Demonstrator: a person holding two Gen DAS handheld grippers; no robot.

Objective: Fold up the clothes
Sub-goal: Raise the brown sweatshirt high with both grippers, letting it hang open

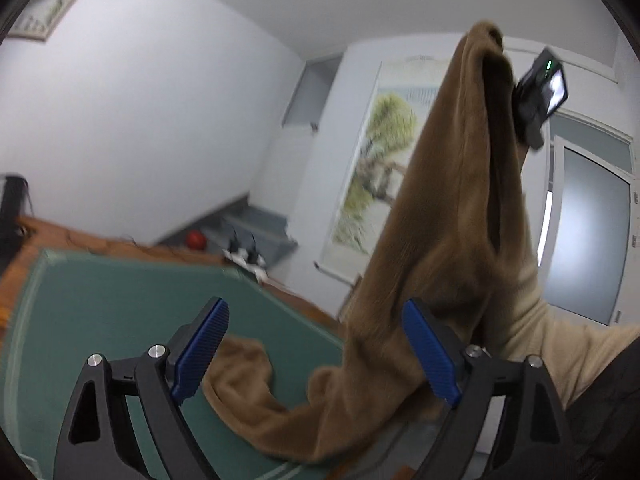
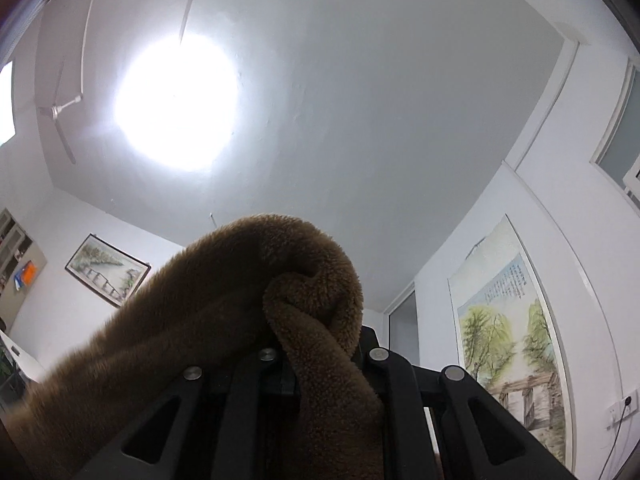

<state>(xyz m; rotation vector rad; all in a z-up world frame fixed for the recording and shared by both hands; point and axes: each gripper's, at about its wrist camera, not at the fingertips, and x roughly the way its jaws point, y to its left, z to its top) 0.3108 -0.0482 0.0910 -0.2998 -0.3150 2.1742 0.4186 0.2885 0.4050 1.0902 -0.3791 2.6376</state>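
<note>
Brown fuzzy fleece garment [image 1: 452, 216] is hanging up high in the air, and its bottom end trails down onto the flat green mat [image 1: 100, 304] on the table. My right gripper [image 2: 320, 360] points up at the white ceiling [image 2: 360, 100] and has the top of the cloth bunched between its fingers; the jaws look closed tight on it, though the fluff hides the tips. My left gripper [image 1: 316, 352] is low, just over the mat, with its two blue ribbed pads [image 1: 200, 356] spread wide apart. It is not holding anything; the cloth hangs right beside one pad and a floppy bit lies between the two. I think this cloth is soft and thick and bends every way, so it will not keep a shape by itself. It looks a bit heavy for cloth, because it pulls straight down in a long drape. The fur is fluffy, so a small pinch might slip off; a good bite on an edge or a corner should hold better than a pinch in the puffy middle. It will not break. I cannot tell what kind of clothing it is, or where its sleeves or hems are. A pale beige sleeve [image 1: 552, 340] of the person shows behind the cloth. The cloth is not lying folded now.
</note>
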